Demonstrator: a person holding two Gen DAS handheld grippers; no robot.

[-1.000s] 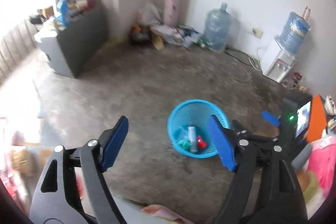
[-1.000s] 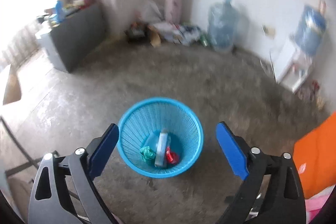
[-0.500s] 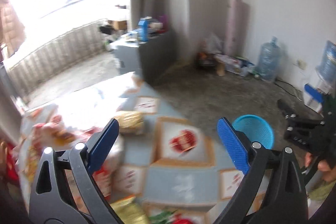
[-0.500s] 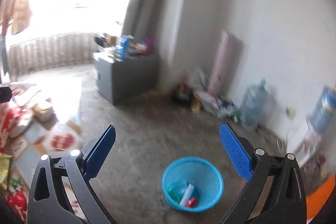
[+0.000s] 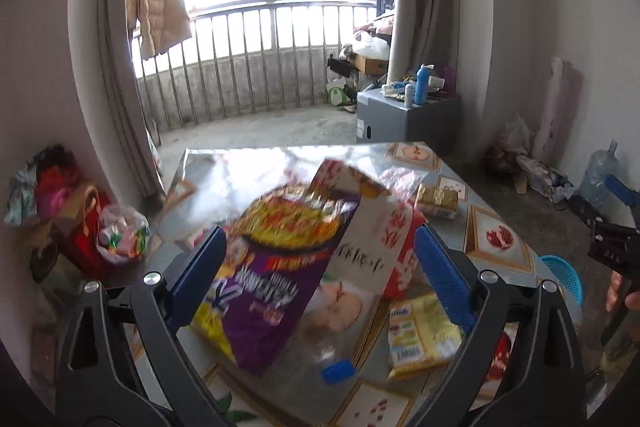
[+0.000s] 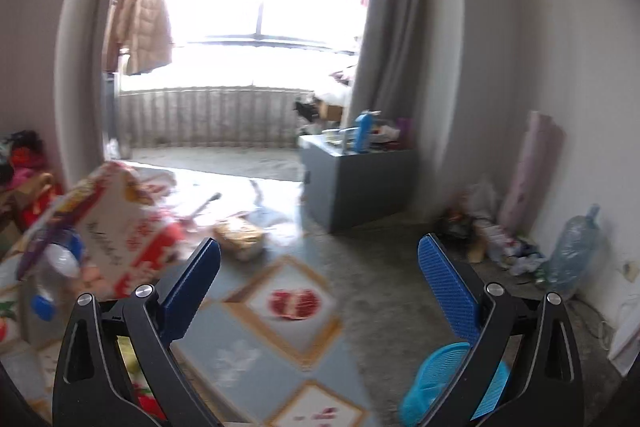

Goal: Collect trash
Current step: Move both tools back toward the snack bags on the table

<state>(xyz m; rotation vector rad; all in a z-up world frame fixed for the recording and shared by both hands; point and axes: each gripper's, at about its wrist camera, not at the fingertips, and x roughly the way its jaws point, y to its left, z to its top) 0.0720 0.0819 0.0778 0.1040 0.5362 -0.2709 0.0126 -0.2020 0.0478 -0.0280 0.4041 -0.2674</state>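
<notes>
The left tongs (image 5: 316, 279) are hovering over the table (image 5: 248, 167) with their jaws standing wide apart and nothing gripped. The log-free view shows a purple snack bag (image 5: 264, 291) lying between the blue pads, untouched, with a white and red packet (image 5: 380, 227) overlapping it toward two o'clock. A yellow wrapper (image 5: 420, 335) is lying at four o'clock from the purple bag, and a clear bottle with a blue cap (image 5: 338, 371) is resting at five o'clock. A gold packet (image 5: 436, 201) is sitting farther back on the table.

The right tongs (image 6: 320, 291) are gaping open too, holding nothing, pointing past the table's edge. The blue basket (image 6: 436, 383) is standing on the floor at five o'clock, partly hidden behind the right finger.
</notes>
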